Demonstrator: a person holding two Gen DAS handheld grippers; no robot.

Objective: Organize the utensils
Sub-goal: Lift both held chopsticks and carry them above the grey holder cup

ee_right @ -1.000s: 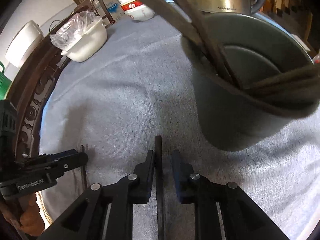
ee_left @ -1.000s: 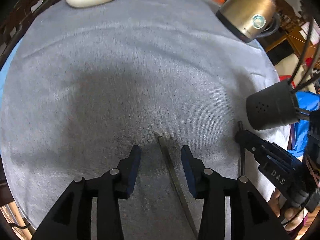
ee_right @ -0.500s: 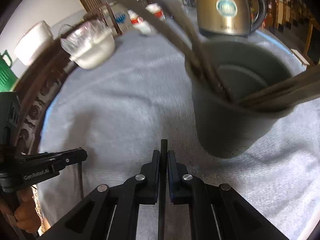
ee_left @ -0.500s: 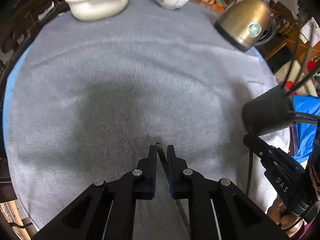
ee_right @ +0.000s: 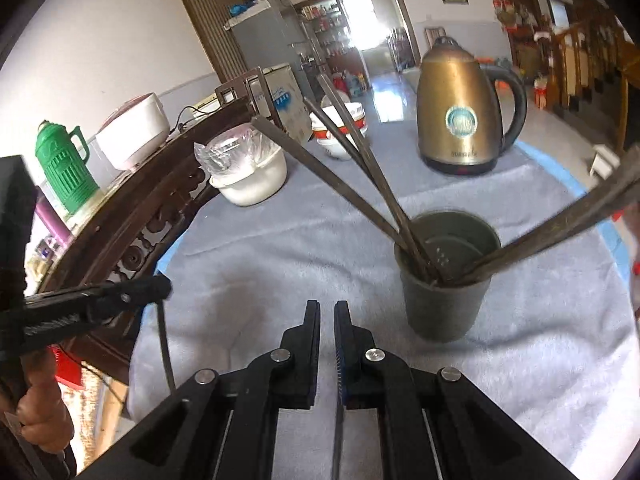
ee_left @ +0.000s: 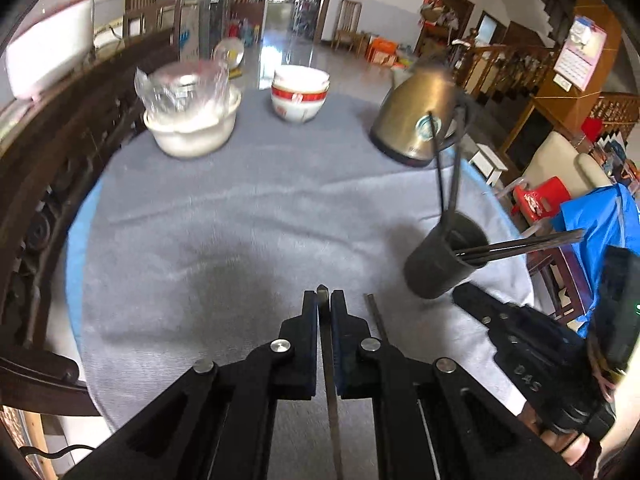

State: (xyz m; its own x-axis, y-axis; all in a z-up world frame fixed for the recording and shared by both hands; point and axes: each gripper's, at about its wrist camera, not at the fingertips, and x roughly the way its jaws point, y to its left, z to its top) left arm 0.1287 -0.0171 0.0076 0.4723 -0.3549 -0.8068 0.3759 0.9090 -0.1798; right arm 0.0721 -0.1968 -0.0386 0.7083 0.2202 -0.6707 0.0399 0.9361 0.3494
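Note:
My left gripper [ee_left: 323, 300] is shut on a dark chopstick [ee_left: 330, 392] and holds it above the grey tablecloth [ee_left: 224, 216]. My right gripper [ee_right: 327, 312] is shut on another dark chopstick [ee_right: 337, 424], which hangs down behind the fingers. The dark utensil cup [ee_right: 446, 280] stands just right of the right gripper and holds several chopsticks [ee_right: 352, 184]. In the left wrist view the cup [ee_left: 440, 264] is to the right, and the right gripper [ee_left: 472, 300] with its chopstick [ee_left: 378, 320] is beside it.
A brass kettle [ee_left: 420, 120] stands at the back right. A white bowl covered in plastic [ee_left: 192, 120] and stacked red-and-white bowls [ee_left: 299, 96] stand at the back. A carved wooden chair back [ee_right: 132, 220] curves along the left edge of the table.
Both grippers closed on their chopsticks and lifted them off the cloth. Both views rose and tilted up, so the room behind the table now shows.

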